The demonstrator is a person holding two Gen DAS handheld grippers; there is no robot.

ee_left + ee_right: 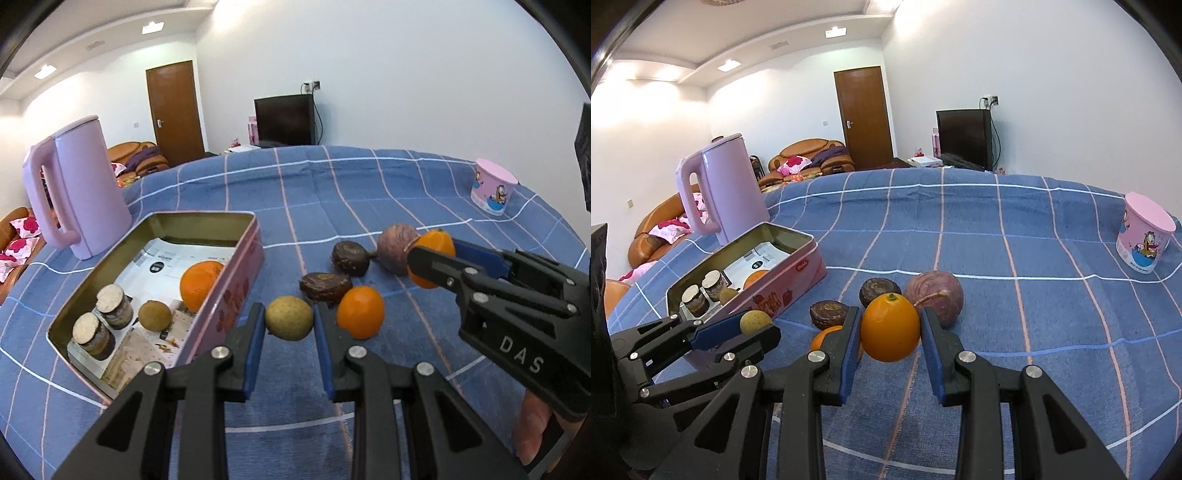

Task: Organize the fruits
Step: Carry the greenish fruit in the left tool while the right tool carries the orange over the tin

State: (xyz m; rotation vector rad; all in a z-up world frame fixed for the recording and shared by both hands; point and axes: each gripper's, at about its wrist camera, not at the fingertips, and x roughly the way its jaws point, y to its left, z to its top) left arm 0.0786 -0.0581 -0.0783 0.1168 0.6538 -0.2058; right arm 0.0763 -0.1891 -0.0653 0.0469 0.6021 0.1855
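Here, a table draped in a blue checked cloth (pixel 369 192) is seen in a white-walled room, with a brown door (pixel 864 118), orange sofas (pixel 809 155) and a dark television (pixel 964 136) beyond its far edge. At the far left a pink kettle (pixel 77 192) is stood just behind an open pink tin (pixel 229 299), its near corner cut off by the left gripper. Inside the tin two small jars (pixel 103 317), a brownish-green fruit (pixel 155 315) and an orange (pixel 201 284) are laid on printed paper whose text cannot be read. On the cloth to the right of the tin two dark wrinkled fruits (pixel 336 269), a small orange (pixel 360 312) and a purplish round fruit (pixel 938 297) are clustered. At the far right a pink cartoon cup (pixel 1145 236) is stood well apart.

The left gripper (pixel 290 323) is closed on a yellow-green round fruit (pixel 290 323), pinched between its blue pads, just right of the tin's near wall; whether the fruit is lifted off the cloth cannot be told. The right gripper (pixel 890 332) is clamped on a larger orange (pixel 890 328), which hides part of the small orange behind it.
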